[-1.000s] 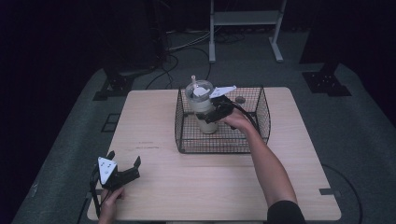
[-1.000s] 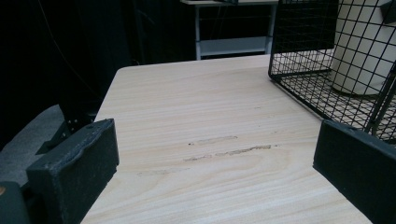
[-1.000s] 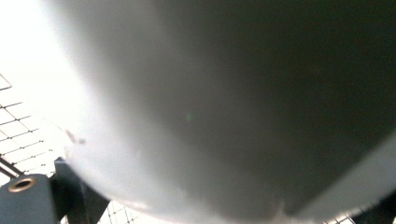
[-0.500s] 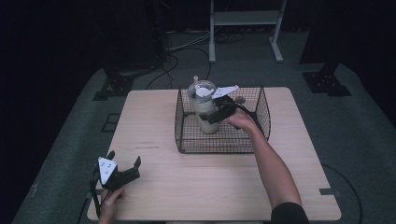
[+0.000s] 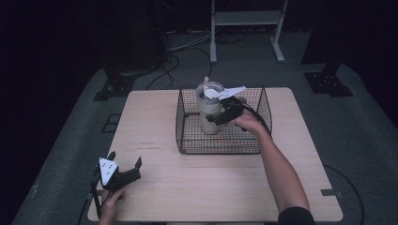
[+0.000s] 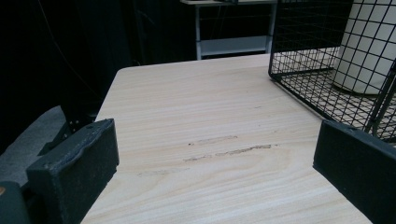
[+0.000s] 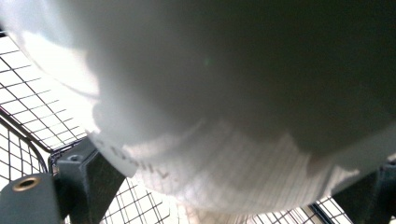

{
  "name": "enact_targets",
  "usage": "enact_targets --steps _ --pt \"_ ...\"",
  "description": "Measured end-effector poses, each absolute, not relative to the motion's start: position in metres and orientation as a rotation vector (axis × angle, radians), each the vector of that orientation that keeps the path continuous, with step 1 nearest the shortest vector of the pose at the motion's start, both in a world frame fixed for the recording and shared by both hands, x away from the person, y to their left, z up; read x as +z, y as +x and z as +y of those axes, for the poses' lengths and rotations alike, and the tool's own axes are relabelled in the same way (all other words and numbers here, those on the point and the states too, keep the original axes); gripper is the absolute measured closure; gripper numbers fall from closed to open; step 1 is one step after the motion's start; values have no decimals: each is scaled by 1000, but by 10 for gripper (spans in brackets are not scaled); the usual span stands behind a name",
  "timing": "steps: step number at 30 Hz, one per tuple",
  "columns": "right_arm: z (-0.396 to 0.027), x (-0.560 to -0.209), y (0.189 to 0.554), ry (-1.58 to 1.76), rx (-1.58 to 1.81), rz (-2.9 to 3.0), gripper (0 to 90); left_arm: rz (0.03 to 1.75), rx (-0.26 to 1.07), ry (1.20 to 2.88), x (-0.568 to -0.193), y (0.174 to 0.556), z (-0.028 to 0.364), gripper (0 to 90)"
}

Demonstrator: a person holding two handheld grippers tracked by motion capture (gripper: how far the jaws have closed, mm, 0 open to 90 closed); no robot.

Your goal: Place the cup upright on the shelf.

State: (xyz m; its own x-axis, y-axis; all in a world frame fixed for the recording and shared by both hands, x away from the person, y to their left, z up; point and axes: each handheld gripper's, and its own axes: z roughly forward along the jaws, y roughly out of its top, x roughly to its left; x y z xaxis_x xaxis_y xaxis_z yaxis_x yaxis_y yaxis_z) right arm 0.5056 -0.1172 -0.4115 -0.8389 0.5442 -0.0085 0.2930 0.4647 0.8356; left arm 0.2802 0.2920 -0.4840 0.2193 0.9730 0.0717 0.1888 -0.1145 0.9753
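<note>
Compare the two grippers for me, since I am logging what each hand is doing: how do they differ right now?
The left gripper sits low at the near left corner of the table, jaws wide apart and holding nothing. The right gripper reaches into the wire basket, jaws set on either side of the pale cup standing there. Both are black, hand-held, with a grey plate on top.

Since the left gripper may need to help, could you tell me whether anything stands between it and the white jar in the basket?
Yes. The wire basket wall stands between the left gripper and the white jar; the left gripper view shows the jar through that mesh. The bare table between is unobstructed. The right gripper is already at the jar.
</note>
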Motion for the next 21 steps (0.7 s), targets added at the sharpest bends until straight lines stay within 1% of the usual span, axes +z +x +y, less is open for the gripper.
enact_targets --steps 12,21 --pt "-125 -411 500 735 1302 2437 90 1150 1011 1513 -484 281 292 0" --pt "-133 -401 493 726 1286 2436 89 1147 1011 1521 -484 281 292 0"
